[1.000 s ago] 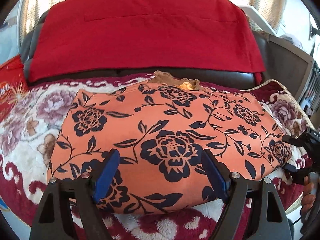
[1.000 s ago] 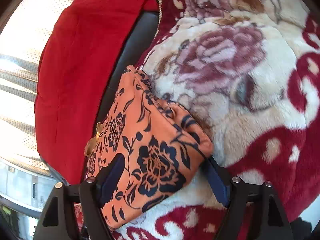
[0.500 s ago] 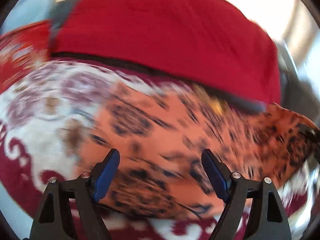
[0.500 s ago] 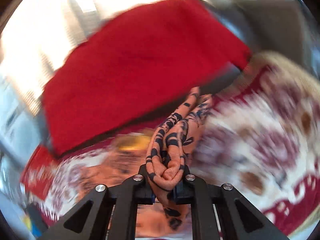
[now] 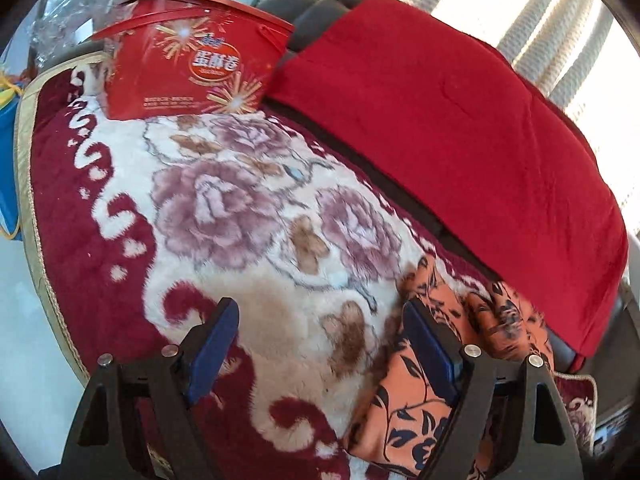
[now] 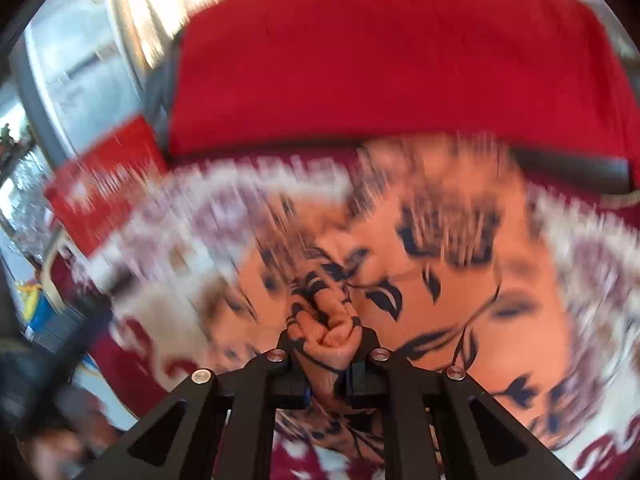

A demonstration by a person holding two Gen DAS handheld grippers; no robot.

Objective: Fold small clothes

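The orange garment with a dark blue flower print [image 5: 424, 404] lies bunched at the lower right of the left wrist view, on the floral blanket [image 5: 240, 208]. My left gripper [image 5: 324, 344] is open and empty over bare blanket, its right finger at the garment's edge. In the blurred right wrist view my right gripper [image 6: 326, 354] is shut on a bunched fold of the garment [image 6: 436, 280], which spreads out beyond and to the right of the fingers.
A red gift box [image 5: 188, 68] stands at the blanket's far left corner. A red cloth [image 5: 448, 120] covers the dark sofa back behind. A blue object [image 5: 8, 152] sits off the blanket's left edge.
My right gripper has shut on the garment's edge and carried it across. My left gripper has swung left off the garment, which no longer lies spread flat.
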